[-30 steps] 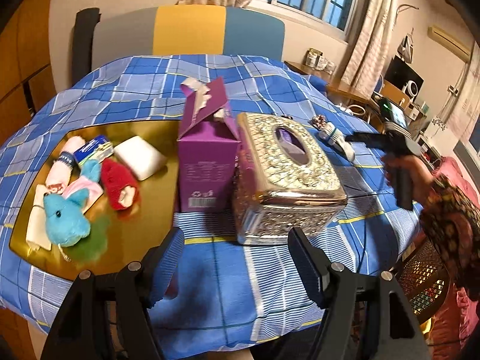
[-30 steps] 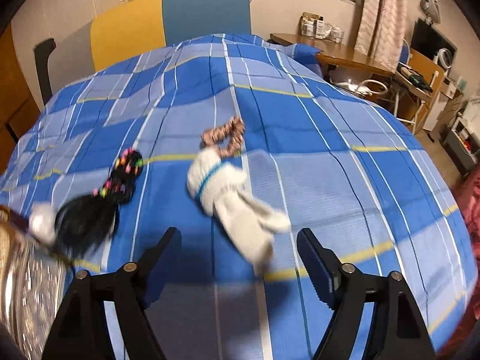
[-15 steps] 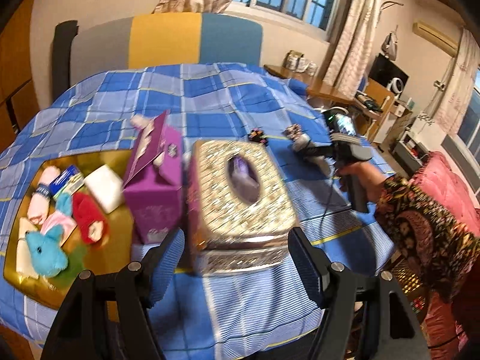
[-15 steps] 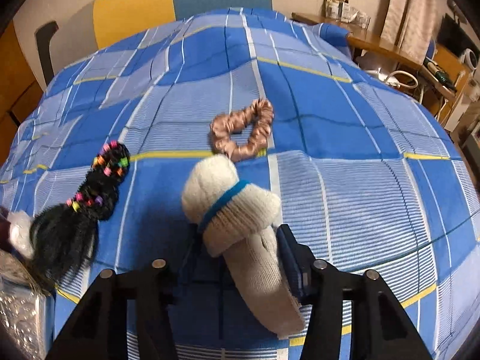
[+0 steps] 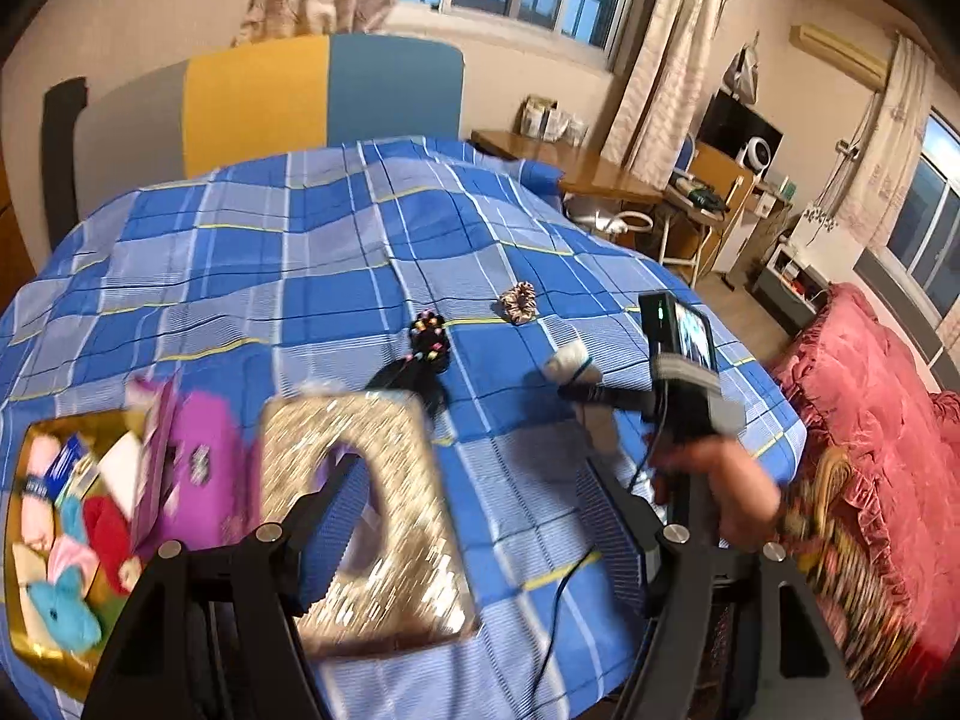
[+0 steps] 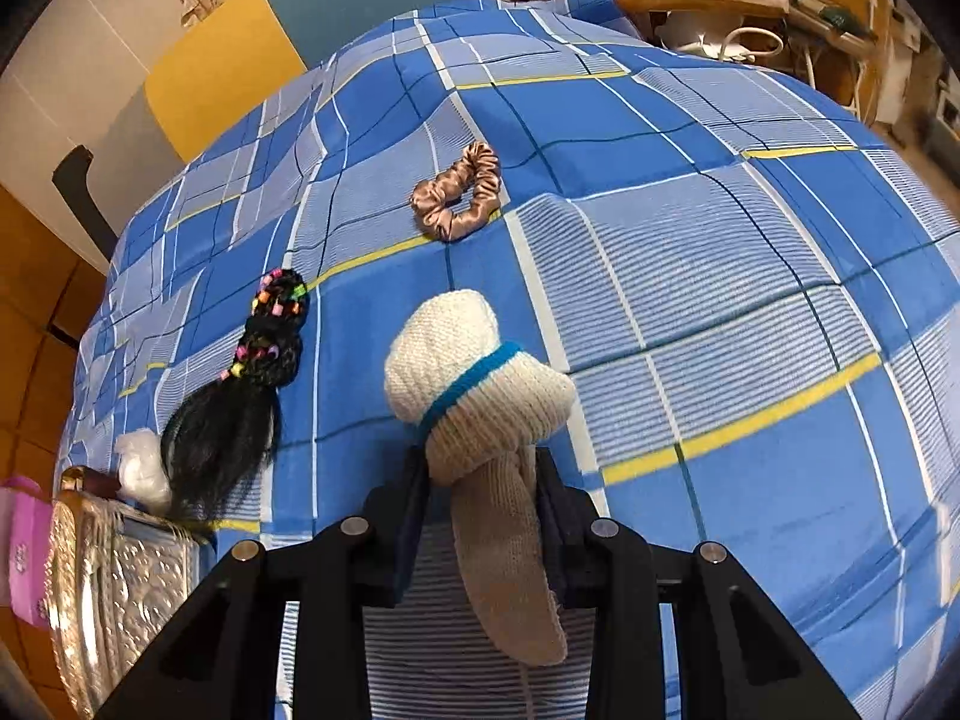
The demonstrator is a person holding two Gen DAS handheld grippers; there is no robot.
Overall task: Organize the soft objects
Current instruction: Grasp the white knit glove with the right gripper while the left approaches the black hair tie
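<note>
My right gripper (image 6: 483, 480) is shut on a rolled cream sock (image 6: 480, 372) with a blue band, held over the blue checked cloth; the sock (image 5: 570, 363) and right gripper (image 5: 585, 394) also show in the left wrist view. A brown satin scrunchie (image 6: 459, 192) and a black hairpiece with coloured beads (image 6: 252, 372) lie on the cloth beyond. My left gripper (image 5: 480, 504) is open and empty above the silver tissue box (image 5: 360, 516). A gold tray (image 5: 36, 654) at the left holds several soft toys and socks.
A purple carton (image 5: 198, 468) stands between the tray and the tissue box. A yellow and blue chair (image 5: 324, 96) stands behind the table. A red sofa (image 5: 870, 420) is at the right. A white wad (image 6: 141, 468) lies by the tissue box (image 6: 114, 588).
My right gripper closed on the cream sock and lifted it slightly. My left gripper swung to the right, so the tray slid towards the left edge of its view.
</note>
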